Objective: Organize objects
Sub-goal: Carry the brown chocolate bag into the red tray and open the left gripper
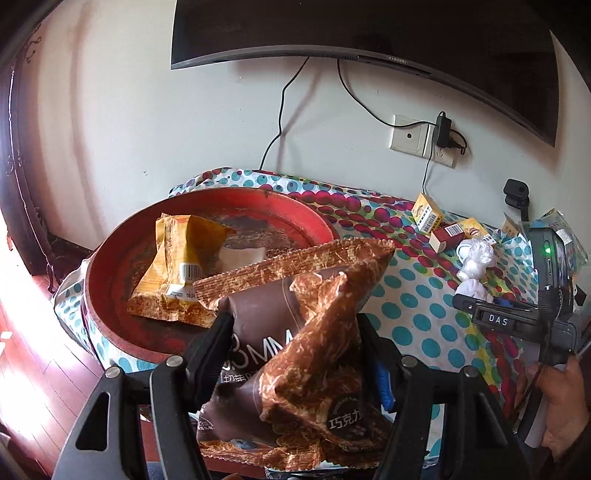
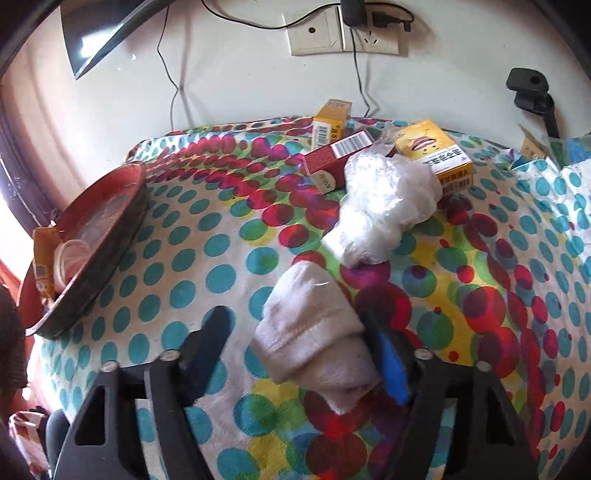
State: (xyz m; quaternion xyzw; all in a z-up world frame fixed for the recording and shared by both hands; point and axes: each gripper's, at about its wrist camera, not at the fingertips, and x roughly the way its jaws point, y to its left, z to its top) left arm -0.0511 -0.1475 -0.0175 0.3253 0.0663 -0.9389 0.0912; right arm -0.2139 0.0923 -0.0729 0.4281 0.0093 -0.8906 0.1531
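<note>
Clutter on the dotted tablecloth (image 2: 207,280): a red box (image 2: 338,157), two yellow boxes (image 2: 437,155) (image 2: 330,123) and a crumpled plastic bag (image 2: 384,199) bunched near the back wall, with a wall socket (image 2: 343,35) and cables above. A red tray (image 1: 258,206) sits on the left part of the table, well apart from the boxes; a yellow snack packet (image 1: 181,266) lies inside it.

Left wrist view shows the tray's inside, the TV (image 1: 369,33) above, and the right gripper (image 1: 495,319) off to the right, held by a hand (image 1: 565,413). Right wrist view shows the tray only edge-on at the left, but gives the boxes and the bag close up.

Left gripper (image 1: 295,332) is clamped on a brown snack bag (image 1: 306,354): both fingers press its sides, and the bag's top edge reaches over the tray's near rim. In its own view, right gripper (image 2: 295,328) has a rolled white cloth (image 2: 314,332) between its fingers; the cloth lies against the blue-padded finger (image 2: 391,362), and a gap shows on the other side, so the jaws are not gripping it. The plastic bag lies just beyond the cloth.
</note>
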